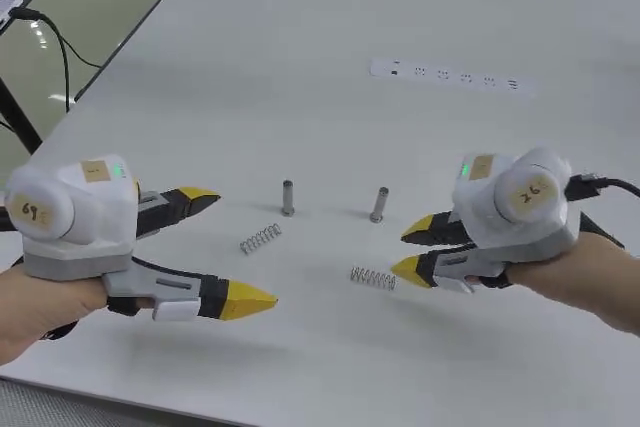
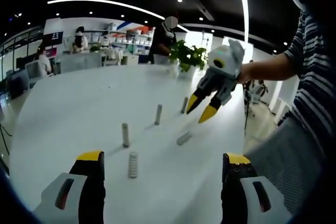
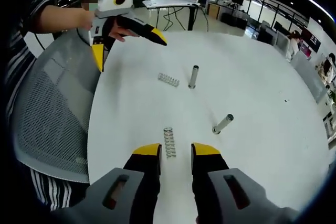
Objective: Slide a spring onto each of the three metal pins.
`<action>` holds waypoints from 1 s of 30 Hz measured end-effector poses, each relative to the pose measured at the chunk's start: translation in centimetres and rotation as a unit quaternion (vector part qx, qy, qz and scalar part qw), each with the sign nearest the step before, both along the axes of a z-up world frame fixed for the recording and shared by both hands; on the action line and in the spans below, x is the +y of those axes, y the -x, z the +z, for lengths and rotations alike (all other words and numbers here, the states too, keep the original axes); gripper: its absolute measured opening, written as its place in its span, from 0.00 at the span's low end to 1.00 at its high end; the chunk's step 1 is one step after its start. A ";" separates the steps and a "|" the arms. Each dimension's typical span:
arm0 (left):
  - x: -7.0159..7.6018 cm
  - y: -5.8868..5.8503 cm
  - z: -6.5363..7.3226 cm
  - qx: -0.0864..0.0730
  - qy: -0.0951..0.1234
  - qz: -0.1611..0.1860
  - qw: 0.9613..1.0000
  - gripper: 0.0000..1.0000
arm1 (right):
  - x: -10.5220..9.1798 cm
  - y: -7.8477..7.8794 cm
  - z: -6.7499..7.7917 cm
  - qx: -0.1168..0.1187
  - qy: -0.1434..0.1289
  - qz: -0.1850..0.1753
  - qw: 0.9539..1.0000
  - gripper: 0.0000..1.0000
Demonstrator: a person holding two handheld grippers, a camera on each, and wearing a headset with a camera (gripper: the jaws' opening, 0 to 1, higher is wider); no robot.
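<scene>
Head view: the left hand-held gripper point(image 1: 225, 247) gapes wide over the white worktop point(image 1: 300, 47), gripping nothing. The right hand-held gripper point(image 1: 407, 252) is parted just a little, and it holds nothing either. Between them a first pin point(image 1: 288, 197) and a second pin point(image 1: 379, 204) stand upright, apart. Left gripper view: the near spring point(image 2: 133, 164) lies loose ahead of the spread jaws, close to the first pin. Right gripper view: the second spring point(image 3: 168, 141) lies flat just off the yellow tips, untouched.
</scene>
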State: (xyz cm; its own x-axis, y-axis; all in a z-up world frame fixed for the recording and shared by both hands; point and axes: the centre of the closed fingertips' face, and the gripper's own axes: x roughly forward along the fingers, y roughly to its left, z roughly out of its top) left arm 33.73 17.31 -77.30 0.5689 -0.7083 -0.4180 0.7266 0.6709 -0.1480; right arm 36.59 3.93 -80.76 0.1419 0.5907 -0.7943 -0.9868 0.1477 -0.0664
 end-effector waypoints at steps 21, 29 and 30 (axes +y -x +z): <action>-0.5 0.3 -0.4 0.004 -0.012 -0.014 1.000 0.89 | 0.6 0.7 -4.5 0.030 0.099 0.073 0.992 0.14; -0.6 0.6 -0.7 0.009 -0.012 -0.016 1.000 0.88 | 0.2 1.2 -5.7 0.029 0.111 0.082 0.990 0.08; -0.6 0.6 -0.7 0.009 -0.012 -0.016 1.000 0.88 | 0.2 1.2 -5.7 0.024 0.111 0.086 0.990 0.08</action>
State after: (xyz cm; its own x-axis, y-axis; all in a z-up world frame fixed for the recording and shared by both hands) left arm 33.08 16.72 -77.95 0.5384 -0.7158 -0.4446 0.7455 0.6506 -0.1446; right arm 35.42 4.13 -86.44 0.0125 0.4130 -0.9106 -0.9989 -0.0360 -0.0301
